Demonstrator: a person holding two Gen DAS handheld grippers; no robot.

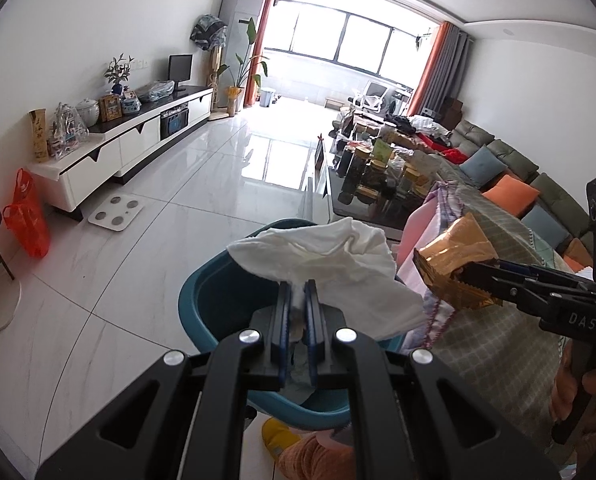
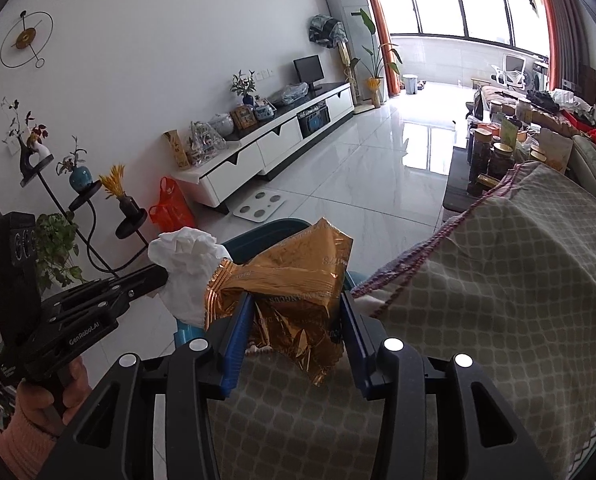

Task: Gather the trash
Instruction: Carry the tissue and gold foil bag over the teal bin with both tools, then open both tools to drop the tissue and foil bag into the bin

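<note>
Closest to the left wrist lens, the left tongs (image 1: 298,300) are pressed together on a crumpled white paper tissue (image 1: 330,264), pinching it by a bunched lower fold so the rest fans out loose above the blue pads. Directly beneath and beyond it sits a teal plastic waste bin (image 1: 218,304) on the glossy white tiled floor (image 1: 178,216), so the tissue hangs over the bin's mouth, probably so it can fall straight in. Just to the right, the right tongs (image 2: 298,312) are clamped on a crinkled gold foil snack wrapper (image 2: 294,280), gripped across its middle with the blue fingers (image 2: 238,332) spread by the wrapper's bulk. That wrapper is held above a sofa arm draped in a grey-green checked cloth with a pink stitched edge (image 2: 498,280), near the bin's rim but, as far as I can judge, not yet fully over the opening. Both pieces of trash are therefore lifted and carried; dropping them looks like the remaining step, with the tissue better placed and the wrapper needing a little shift leftward.
</note>
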